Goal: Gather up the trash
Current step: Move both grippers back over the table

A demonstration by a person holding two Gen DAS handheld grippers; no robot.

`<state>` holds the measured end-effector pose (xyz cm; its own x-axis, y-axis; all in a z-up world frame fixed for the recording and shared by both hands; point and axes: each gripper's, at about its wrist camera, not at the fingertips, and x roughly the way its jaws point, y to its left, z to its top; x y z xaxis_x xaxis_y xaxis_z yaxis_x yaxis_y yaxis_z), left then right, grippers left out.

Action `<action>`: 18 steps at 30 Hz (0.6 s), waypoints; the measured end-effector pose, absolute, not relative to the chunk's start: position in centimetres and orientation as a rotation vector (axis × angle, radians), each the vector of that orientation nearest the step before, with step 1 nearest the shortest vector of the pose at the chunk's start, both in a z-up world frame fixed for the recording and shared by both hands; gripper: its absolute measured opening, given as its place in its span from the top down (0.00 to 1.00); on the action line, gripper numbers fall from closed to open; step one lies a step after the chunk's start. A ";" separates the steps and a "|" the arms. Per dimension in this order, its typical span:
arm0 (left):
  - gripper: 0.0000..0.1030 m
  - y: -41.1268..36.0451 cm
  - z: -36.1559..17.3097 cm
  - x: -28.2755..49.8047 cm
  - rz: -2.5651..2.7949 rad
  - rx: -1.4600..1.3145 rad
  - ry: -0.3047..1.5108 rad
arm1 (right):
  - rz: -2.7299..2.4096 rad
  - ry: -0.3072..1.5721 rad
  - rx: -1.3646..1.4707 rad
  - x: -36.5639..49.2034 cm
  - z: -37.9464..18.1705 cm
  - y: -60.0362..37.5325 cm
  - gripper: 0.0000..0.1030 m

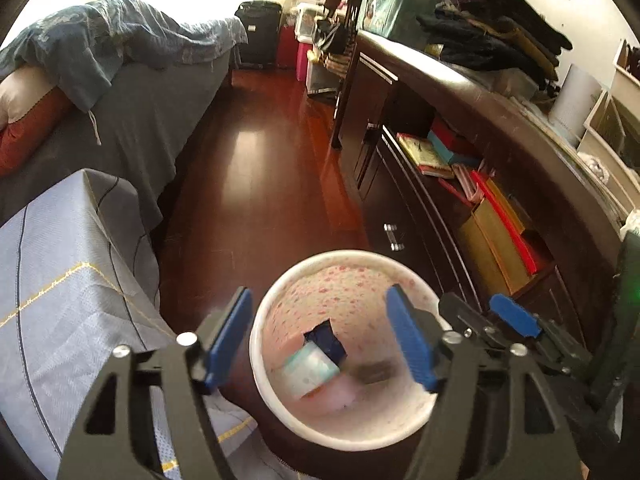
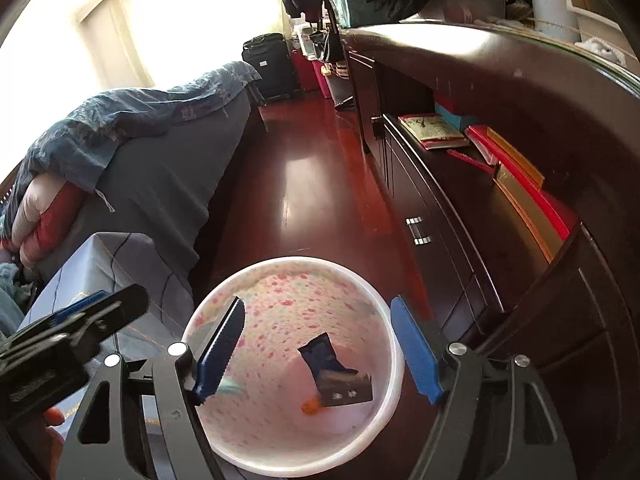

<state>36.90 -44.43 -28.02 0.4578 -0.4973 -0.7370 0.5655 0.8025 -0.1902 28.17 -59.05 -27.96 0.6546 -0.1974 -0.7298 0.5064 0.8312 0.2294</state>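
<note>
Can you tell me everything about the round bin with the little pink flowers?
The bin is round, white-rimmed and looks like plastic, lined with a pink flowery pattern. It stands upright on the dark red floor, between a blue cloth-covered thing and the dark cabinet. Inside lie a dark blue wrapper and a pale tub. Both grippers hover open above it.

Wrapper (image 2: 320,354) and perhaps a tub (image 1: 310,372) lie in bin (image 2: 394,364).

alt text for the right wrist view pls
The open right gripper hovers over a white, pink-flowered trash bin holding a dark blue wrapper; a bed stands left, a dark dresser right.
</note>
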 end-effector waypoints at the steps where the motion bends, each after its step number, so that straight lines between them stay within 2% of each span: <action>1: 0.25 -44.4 -27.8 36.8 -0.663 0.085 0.867 | -0.421 0.761 0.441 28.1 -28.0 -59.0 0.26; 4: 0.19 -44.4 -27.1 36.5 -0.671 0.086 0.837 | -0.436 0.768 0.444 27.8 -28.0 -59.0 0.26; 11: 0.19 -43.1 -25.7 35.5 -0.631 0.089 0.805 | -0.450 0.790 0.438 26.5 -27.4 -58.0 0.25; 18: 0.18 -38.3 -23.9 34.9 -0.493 0.093 0.789 | -0.400 0.786 0.375 25.6 -25.4 -54.1 0.19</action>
